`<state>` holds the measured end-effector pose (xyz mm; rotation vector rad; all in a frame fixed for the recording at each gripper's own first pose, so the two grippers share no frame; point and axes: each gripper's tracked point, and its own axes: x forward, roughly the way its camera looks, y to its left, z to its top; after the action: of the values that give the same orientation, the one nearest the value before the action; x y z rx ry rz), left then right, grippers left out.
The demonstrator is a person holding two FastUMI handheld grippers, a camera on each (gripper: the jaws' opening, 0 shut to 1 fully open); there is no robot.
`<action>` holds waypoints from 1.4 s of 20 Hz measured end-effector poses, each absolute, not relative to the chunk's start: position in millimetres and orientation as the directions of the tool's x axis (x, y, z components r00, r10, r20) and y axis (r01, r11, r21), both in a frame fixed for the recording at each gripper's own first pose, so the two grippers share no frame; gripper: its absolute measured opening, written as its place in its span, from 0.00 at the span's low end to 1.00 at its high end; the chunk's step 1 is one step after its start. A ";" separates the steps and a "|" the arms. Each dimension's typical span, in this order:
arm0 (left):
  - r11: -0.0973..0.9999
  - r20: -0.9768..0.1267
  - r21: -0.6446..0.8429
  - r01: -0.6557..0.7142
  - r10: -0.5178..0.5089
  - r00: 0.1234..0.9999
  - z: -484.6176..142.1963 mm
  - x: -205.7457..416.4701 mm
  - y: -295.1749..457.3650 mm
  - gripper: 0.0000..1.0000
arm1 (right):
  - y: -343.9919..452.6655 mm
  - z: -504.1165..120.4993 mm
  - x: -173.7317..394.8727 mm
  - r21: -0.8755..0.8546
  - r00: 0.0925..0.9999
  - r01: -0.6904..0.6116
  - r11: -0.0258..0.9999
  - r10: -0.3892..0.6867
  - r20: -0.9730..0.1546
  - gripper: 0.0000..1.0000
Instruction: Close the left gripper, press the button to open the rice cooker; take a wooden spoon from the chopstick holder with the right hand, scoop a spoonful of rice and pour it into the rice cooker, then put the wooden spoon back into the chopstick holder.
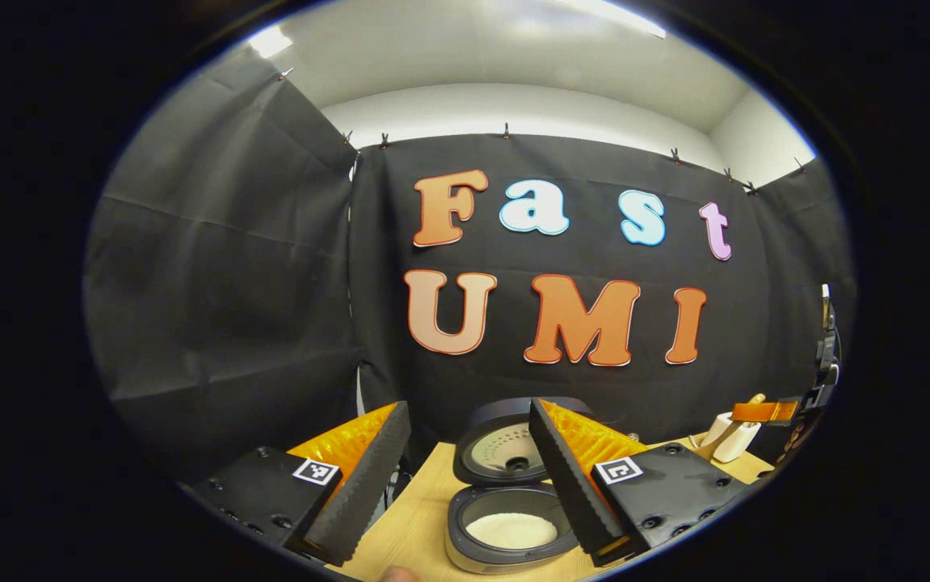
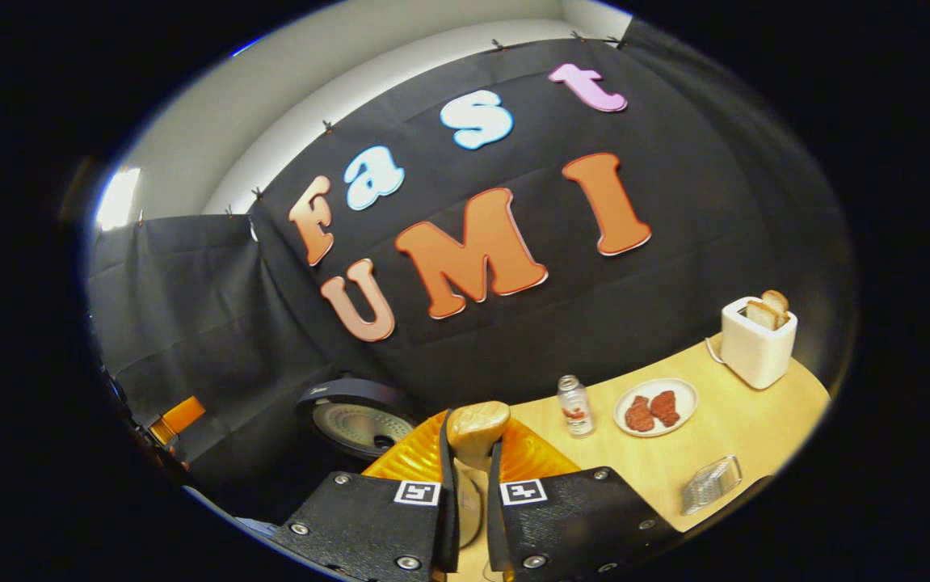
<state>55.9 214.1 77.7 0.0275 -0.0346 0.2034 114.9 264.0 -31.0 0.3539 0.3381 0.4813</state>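
Note:
The rice cooker (image 1: 505, 550) stands on the wooden table with its lid (image 1: 501, 449) raised, and white rice (image 1: 511, 530) lies in its pot. My left gripper (image 1: 469, 408) hangs open just in front of it, fingers spread to either side of the cooker and holding nothing. My right gripper (image 2: 471, 453) is shut on the handle of the wooden spoon (image 2: 477, 427), whose bowl sticks up past the fingertips. Whether rice is in the bowl I cannot tell. The raised lid (image 2: 359, 422) is to its left. The right gripper (image 1: 763, 412) also appears at the far right of the left gripper view.
On the wooden table (image 2: 755, 420) to the right stand a small bottle (image 2: 575, 404), a plate of meat pieces (image 2: 656, 408), a white toaster with bread (image 2: 755, 339) and a clear container (image 2: 711, 481) near the front edge. Black cloth walls close in the back and sides.

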 end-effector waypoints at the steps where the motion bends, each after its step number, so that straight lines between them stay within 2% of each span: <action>1: 0.978 0.047 0.032 -0.204 0.203 0.978 79.9 58.3 209.0 0.99 | 242.7 -32.4 118.2 0.404 0.847 -0.362 0.840 0.478 -0.233 0.13; 5: 0.976 0.075 0.052 -0.211 0.207 0.975 86.1 66.7 188.3 1.00 | 165.4 -44.3 124.1 0.404 0.886 -0.266 0.875 0.387 -0.255 0.13; 8: 0.985 0.071 0.043 -0.170 0.167 0.983 85.1 70.6 161.4 1.00 | 120.0 -59.9 134.3 0.404 0.903 -0.200 0.893 0.328 -0.277 0.13; 16: 0.981 0.049 0.068 -0.183 0.180 0.982 77.8 68.9 121.2 0.99 | 44.5 -143.0 147.1 0.385 0.892 -0.077 0.920 0.236 -0.385 0.13; 24: 0.965 0.022 0.092 -0.246 0.245 0.969 70.5 50.4 116.3 1.00 | 43.7 -221.0 159.4 0.460 0.837 -0.033 0.887 0.276 -0.472 0.13; 28: 0.951 0.020 0.117 -0.285 0.285 0.958 72.0 40.4 120.0 1.00 | 48.9 -240.2 158.8 0.511 0.813 -0.023 0.859 0.313 -0.490 0.13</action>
<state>40.4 120.0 72.0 0.1192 -0.0030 0.2898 158.8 48.9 -240.2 0.5117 0.5990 0.1883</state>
